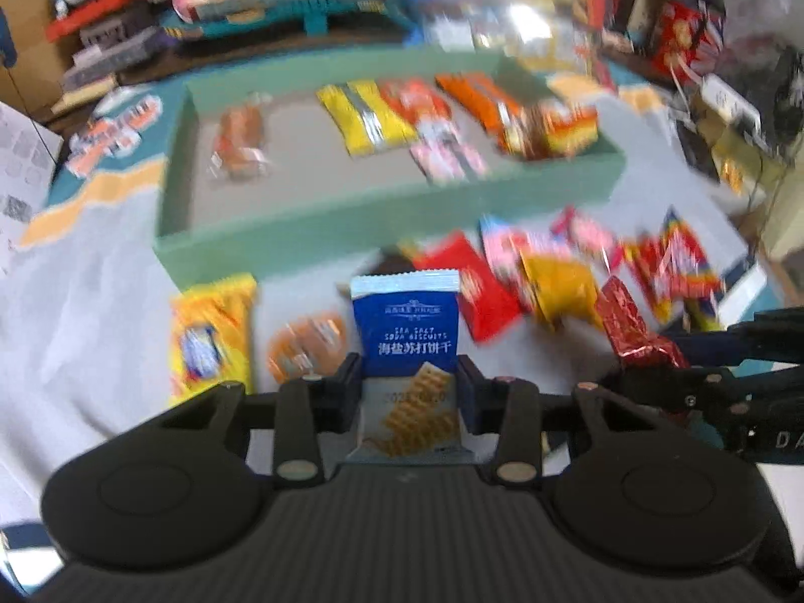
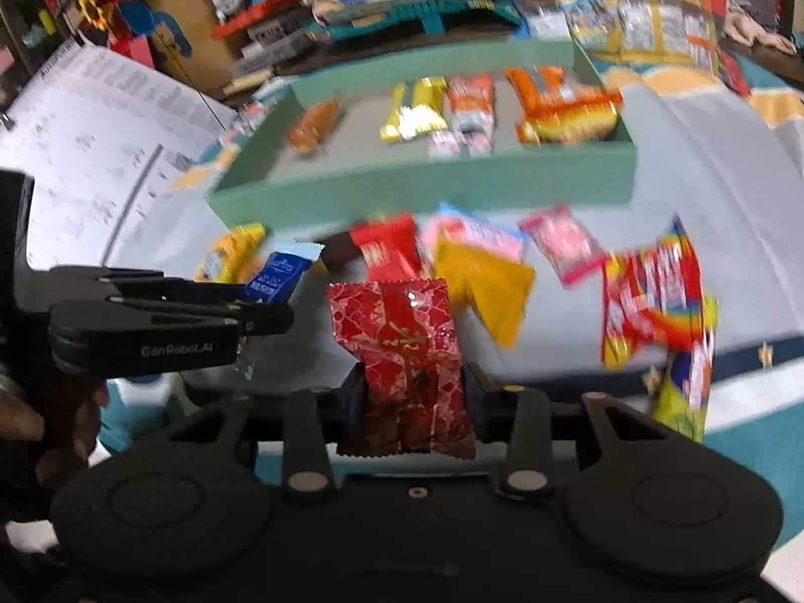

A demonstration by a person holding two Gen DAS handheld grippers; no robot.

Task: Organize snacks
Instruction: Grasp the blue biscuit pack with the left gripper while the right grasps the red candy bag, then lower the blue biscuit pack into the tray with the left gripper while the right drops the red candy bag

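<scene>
Left wrist view showed a shallow green tray lying on the pale cloth, past the loose snacks. Inside it, from left to right, lay a brown-orange packet, a yellow packet, an orange-and-white packet, small pink packets toward the near wall, and orange packets piled at the right end. The tray's floor between them was bare grey.

The left gripper had its two fingers narrowed onto a blue sea salt soda biscuit packet, pressing its two sides, with the packet standing upright and lifted clear of the cloth. Just right of it the right gripper held a red foil packet.

In the right wrist view the right gripper was likewise closed to a narrow gap on the red foil packet, pads against its sides. Beyond it, between grippers and tray, a heap of loose packets lay on the cloth, blurred.
</scene>
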